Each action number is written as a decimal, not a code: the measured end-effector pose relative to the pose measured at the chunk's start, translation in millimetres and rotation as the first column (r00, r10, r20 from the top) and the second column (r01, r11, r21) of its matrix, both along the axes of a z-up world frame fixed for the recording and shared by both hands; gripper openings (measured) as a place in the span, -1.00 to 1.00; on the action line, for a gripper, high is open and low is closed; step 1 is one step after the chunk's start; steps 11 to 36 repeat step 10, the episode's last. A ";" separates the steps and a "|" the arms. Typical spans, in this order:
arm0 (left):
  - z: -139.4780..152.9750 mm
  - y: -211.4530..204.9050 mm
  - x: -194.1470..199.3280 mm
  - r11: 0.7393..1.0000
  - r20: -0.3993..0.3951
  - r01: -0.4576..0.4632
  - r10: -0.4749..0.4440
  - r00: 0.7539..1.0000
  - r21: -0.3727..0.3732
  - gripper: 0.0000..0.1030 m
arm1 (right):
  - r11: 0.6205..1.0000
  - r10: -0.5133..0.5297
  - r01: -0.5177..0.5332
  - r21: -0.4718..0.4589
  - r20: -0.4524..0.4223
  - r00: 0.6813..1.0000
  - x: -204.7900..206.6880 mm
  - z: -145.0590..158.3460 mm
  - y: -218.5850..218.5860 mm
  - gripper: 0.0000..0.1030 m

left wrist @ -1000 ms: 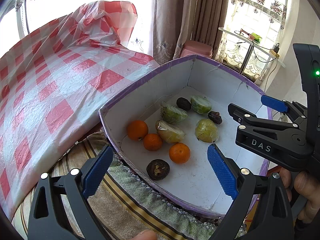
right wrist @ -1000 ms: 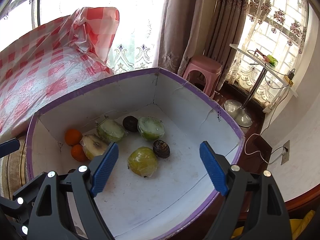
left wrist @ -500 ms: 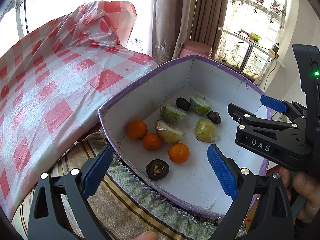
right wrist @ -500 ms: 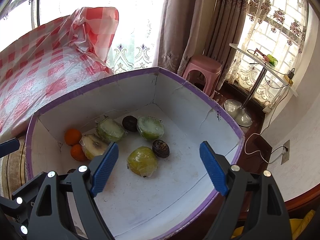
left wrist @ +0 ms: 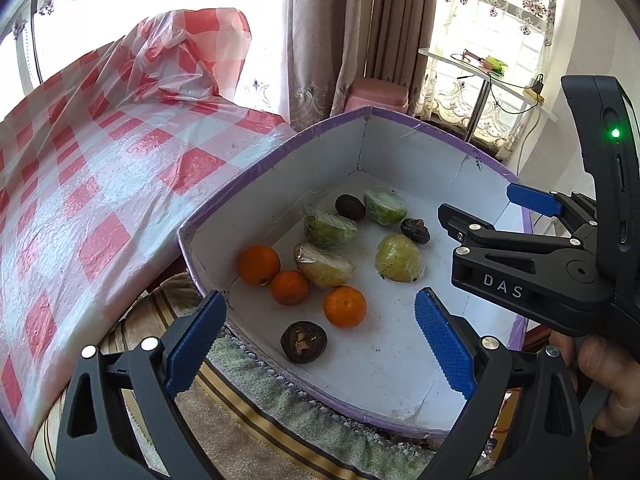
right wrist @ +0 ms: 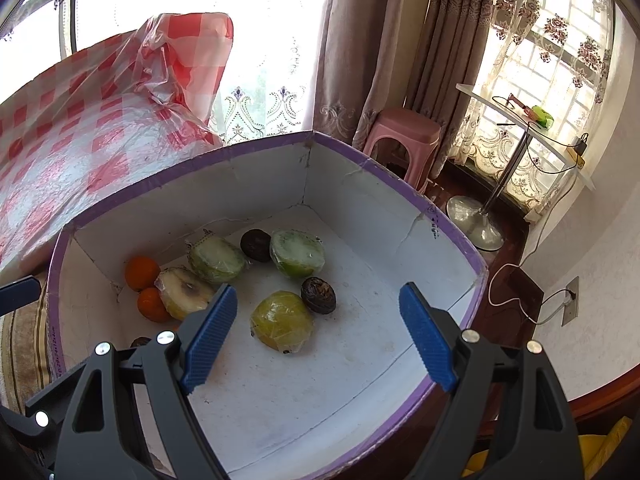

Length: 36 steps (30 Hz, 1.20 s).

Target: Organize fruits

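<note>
Left wrist, box rim, bare floor

Bright windows behind lace curtains; a pink stool and a small white table stand before them.

We look down along the right gripper — its blue pads spread wide, gripping nothing — into a white box with a purple rim. Between the pads and just beyond them lies a wrapped yellow-green fruit, a dark wrinkled fruit touching it on the far right. Beyond the left pad we see three wrapped cut halves and two oranges.
</note>
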<state>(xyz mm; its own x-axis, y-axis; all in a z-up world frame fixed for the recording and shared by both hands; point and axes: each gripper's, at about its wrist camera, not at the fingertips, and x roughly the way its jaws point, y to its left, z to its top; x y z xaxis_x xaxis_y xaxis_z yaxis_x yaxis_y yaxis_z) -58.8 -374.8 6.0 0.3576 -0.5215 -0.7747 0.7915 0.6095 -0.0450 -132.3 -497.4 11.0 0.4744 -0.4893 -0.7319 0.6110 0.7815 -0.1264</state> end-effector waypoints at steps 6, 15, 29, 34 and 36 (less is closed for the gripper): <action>11.5 14.0 11.1 0.999 -0.064 -0.020 0.017 0.998 -0.048 0.79 | 1.000 0.004 -0.004 -0.004 0.007 1.000 1.0 4.2 4.6 0.61; 29.6 62.8 19.5 0.990 -0.069 -0.117 0.112 0.991 -0.081 0.79 | 0.998 0.063 -0.063 -0.009 0.045 0.997 8.8 21.6 28.1 0.77; 29.6 62.8 19.5 0.990 -0.069 -0.117 0.112 0.991 -0.081 0.79 | 0.998 0.063 -0.063 -0.009 0.045 0.997 8.8 21.6 28.1 0.77; 29.6 62.8 19.5 0.990 -0.069 -0.117 0.112 0.991 -0.081 0.79 | 0.998 0.063 -0.063 -0.009 0.045 0.997 8.8 21.6 28.1 0.77; 29.6 62.8 19.5 0.990 -0.069 -0.117 0.112 0.991 -0.081 0.79 | 0.998 0.063 -0.063 -0.009 0.045 0.997 8.8 21.6 28.1 0.77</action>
